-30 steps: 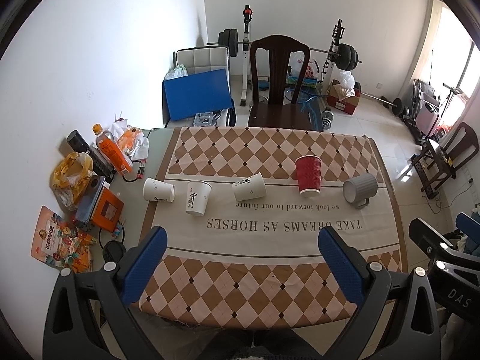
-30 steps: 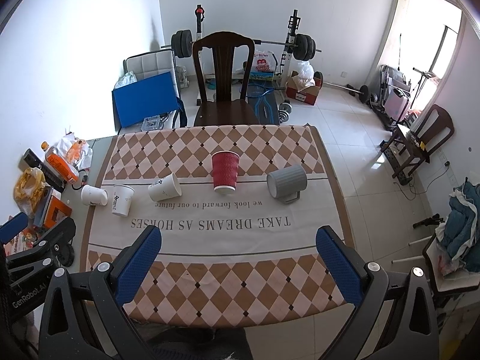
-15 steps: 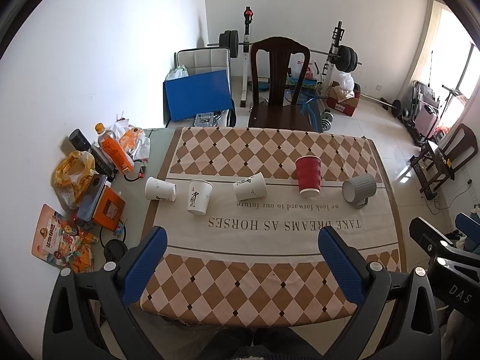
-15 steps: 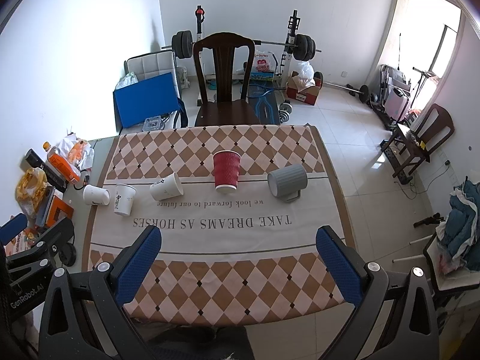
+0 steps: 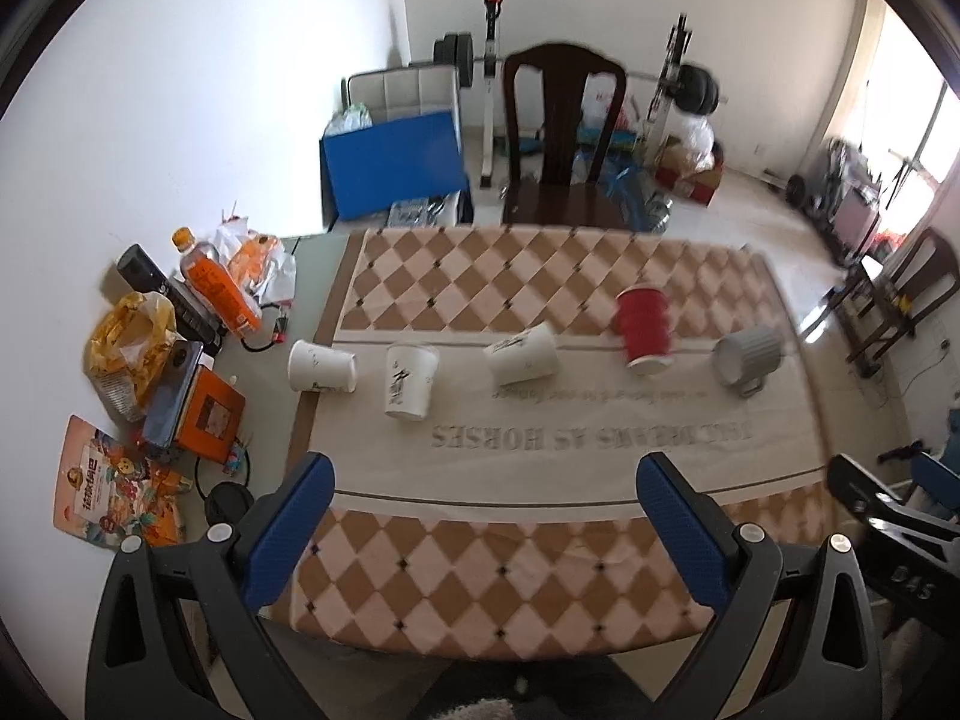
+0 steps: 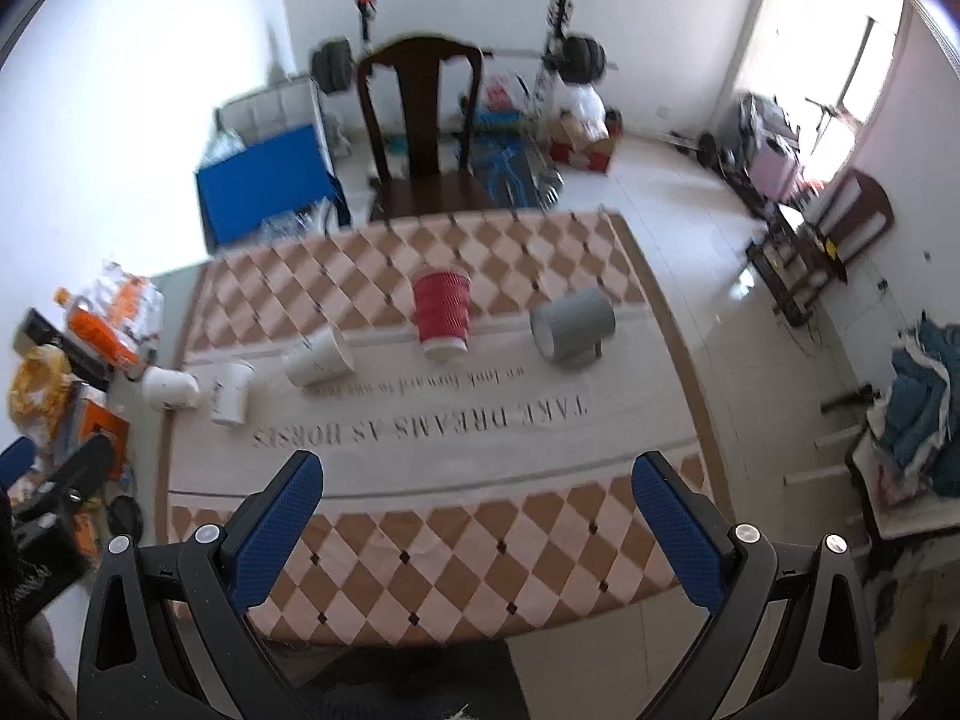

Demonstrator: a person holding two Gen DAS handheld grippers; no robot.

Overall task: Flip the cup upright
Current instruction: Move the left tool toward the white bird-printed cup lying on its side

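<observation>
Lying on its side on the checkered tablecloth [image 6: 420,546], the ribbed grey handled cup [image 6: 573,327] sits beyond both spread-open, empty grippers, left gripper [image 5: 483,519] and right gripper [image 6: 477,513].

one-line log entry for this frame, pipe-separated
phase: approach | left gripper: open, empty | right gripper: open, empty | cups: none upright | red cup: inverted | grey mug: on side

table [image 5: 312,300] | checkered cloth [image 5: 540,540] | five cups [image 5: 411,381] in row | clutter [image 5: 180,360] left
</observation>
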